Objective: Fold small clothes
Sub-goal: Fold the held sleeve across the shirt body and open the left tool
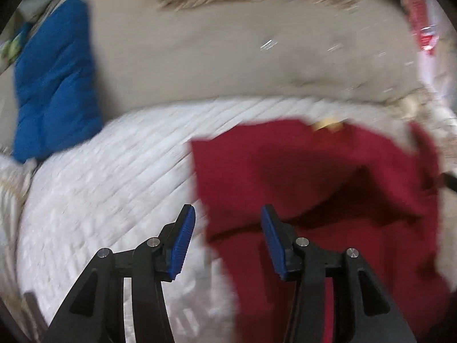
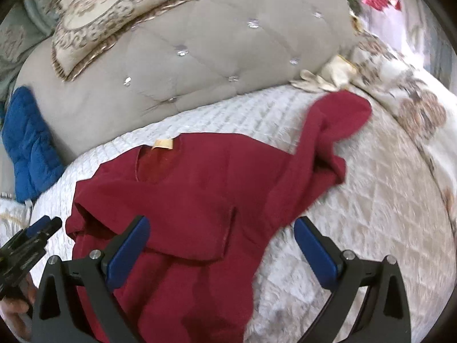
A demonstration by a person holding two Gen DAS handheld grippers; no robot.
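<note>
A dark red shirt [image 2: 194, 194] lies on the white quilted bedcover [image 2: 371, 188], with a yellow neck label [image 2: 163, 144] toward the headboard. Its left side is folded over the body; its right sleeve [image 2: 334, 123] stretches out to the right. My right gripper [image 2: 221, 234] is open above the shirt's lower middle, holding nothing. My left gripper [image 1: 228, 220] is open over the shirt's [image 1: 314, 188] left edge and holds nothing; it also shows at the left edge of the right wrist view [image 2: 37, 233]. The left wrist view is motion-blurred.
A tufted beige headboard [image 2: 200, 65] stands behind the bed. A patterned cushion [image 2: 114, 14] leans on it at the upper left. A blue quilted garment [image 2: 28, 148] lies at the left. A floral cover [image 2: 414, 108] and a pale cloth [image 2: 334, 75] lie at the right.
</note>
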